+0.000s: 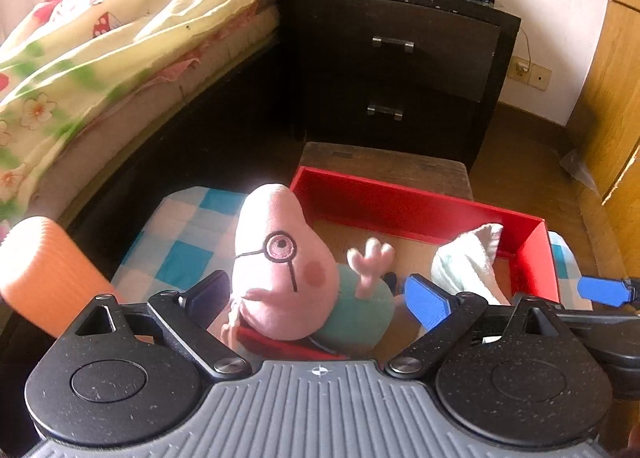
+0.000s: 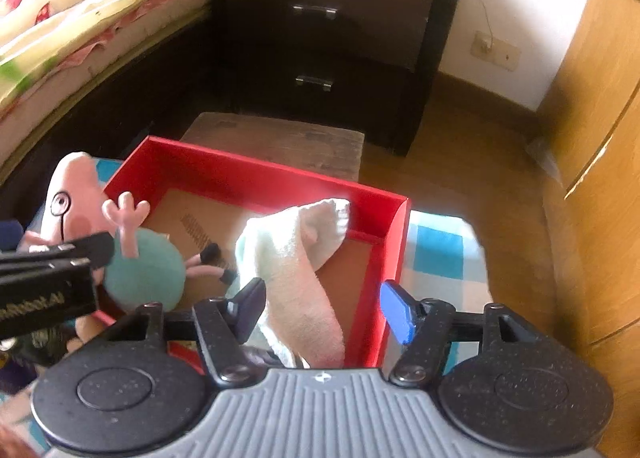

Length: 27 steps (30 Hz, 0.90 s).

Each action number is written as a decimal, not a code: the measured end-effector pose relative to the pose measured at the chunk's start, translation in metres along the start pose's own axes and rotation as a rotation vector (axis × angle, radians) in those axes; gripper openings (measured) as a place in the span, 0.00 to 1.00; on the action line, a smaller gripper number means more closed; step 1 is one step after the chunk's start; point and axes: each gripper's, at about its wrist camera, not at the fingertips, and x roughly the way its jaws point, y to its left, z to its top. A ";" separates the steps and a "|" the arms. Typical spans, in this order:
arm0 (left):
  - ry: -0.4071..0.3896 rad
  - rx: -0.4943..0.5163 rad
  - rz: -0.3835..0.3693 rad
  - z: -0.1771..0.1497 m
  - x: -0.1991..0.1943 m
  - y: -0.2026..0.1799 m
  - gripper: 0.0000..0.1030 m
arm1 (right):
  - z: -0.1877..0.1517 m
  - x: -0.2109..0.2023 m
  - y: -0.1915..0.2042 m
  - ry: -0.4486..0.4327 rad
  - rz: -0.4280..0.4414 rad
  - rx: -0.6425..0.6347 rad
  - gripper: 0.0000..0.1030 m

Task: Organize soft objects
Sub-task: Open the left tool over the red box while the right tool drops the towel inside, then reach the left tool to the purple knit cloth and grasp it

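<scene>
A pink pig plush toy (image 1: 280, 258) with a teal body leans at the left end of a red box (image 1: 400, 198); it also shows in the right wrist view (image 2: 132, 258). My left gripper (image 1: 316, 298) is open with the toy between its fingers, not squeezed. A white towel (image 2: 296, 258) lies draped in the red box (image 2: 256, 174) over its near side. My right gripper (image 2: 320, 312) is open around the towel's near end. The towel also shows in the left wrist view (image 1: 468, 262).
The box sits on a blue-and-white checked cloth (image 1: 184, 234). An orange ribbed cylinder (image 1: 44, 274) stands at the left. A bed (image 1: 100, 50), a dark nightstand (image 1: 400, 58), a wooden stool (image 2: 280, 142) and a wooden wardrobe (image 2: 592, 138) surround the spot.
</scene>
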 end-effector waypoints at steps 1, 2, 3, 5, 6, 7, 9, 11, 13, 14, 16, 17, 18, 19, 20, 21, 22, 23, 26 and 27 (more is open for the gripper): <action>0.000 -0.001 -0.002 -0.002 -0.003 0.002 0.89 | -0.001 -0.003 0.001 -0.003 -0.005 -0.009 0.41; 0.000 -0.005 -0.004 -0.004 -0.006 0.004 0.89 | -0.002 -0.005 0.001 -0.004 -0.006 -0.015 0.41; 0.001 -0.008 -0.005 -0.006 -0.009 0.006 0.89 | -0.003 -0.008 0.001 -0.005 -0.004 -0.021 0.41; 0.004 -0.006 -0.009 -0.010 -0.015 0.010 0.90 | -0.005 -0.012 0.002 -0.006 -0.006 -0.035 0.42; 0.005 -0.001 -0.009 -0.013 -0.019 0.012 0.90 | -0.005 -0.015 0.003 -0.006 -0.007 -0.047 0.42; 0.004 0.004 -0.008 -0.017 -0.022 0.013 0.90 | -0.007 -0.018 0.004 -0.007 -0.003 -0.065 0.43; 0.004 0.011 -0.005 -0.023 -0.027 0.016 0.90 | -0.010 -0.027 0.007 -0.017 0.007 -0.102 0.45; 0.013 0.013 -0.010 -0.031 -0.032 0.020 0.90 | -0.015 -0.035 0.010 -0.029 0.010 -0.136 0.48; 0.032 0.012 -0.019 -0.038 -0.036 0.022 0.90 | -0.019 -0.043 0.013 -0.038 0.024 -0.152 0.48; 0.039 0.013 -0.026 -0.042 -0.038 0.023 0.90 | -0.021 -0.047 0.015 -0.042 0.034 -0.163 0.48; 0.047 0.020 -0.029 -0.050 -0.042 0.023 0.90 | -0.028 -0.054 0.020 -0.040 0.044 -0.205 0.48; 0.048 0.026 -0.026 -0.054 -0.044 0.023 0.90 | -0.032 -0.057 0.023 -0.043 0.042 -0.225 0.48; 0.048 0.030 -0.021 -0.058 -0.046 0.023 0.90 | -0.037 -0.060 0.025 -0.044 0.042 -0.239 0.48; 0.051 0.033 -0.020 -0.061 -0.047 0.024 0.90 | -0.041 -0.061 0.027 -0.041 0.044 -0.249 0.48; 0.055 0.036 -0.022 -0.064 -0.049 0.024 0.90 | -0.045 -0.062 0.028 -0.034 0.049 -0.258 0.48; 0.058 0.039 -0.024 -0.067 -0.050 0.024 0.90 | -0.048 -0.064 0.028 -0.029 0.054 -0.264 0.48; 0.059 0.038 -0.024 -0.070 -0.052 0.024 0.90 | -0.052 -0.065 0.028 -0.023 0.055 -0.268 0.48; 0.061 0.039 -0.024 -0.073 -0.053 0.025 0.90 | -0.056 -0.066 0.029 -0.018 0.054 -0.273 0.48; 0.074 0.037 -0.029 -0.081 -0.055 0.025 0.90 | -0.067 -0.068 0.027 -0.003 0.056 -0.277 0.48; 0.079 0.037 -0.030 -0.084 -0.055 0.026 0.90 | -0.070 -0.069 0.027 0.003 0.057 -0.275 0.48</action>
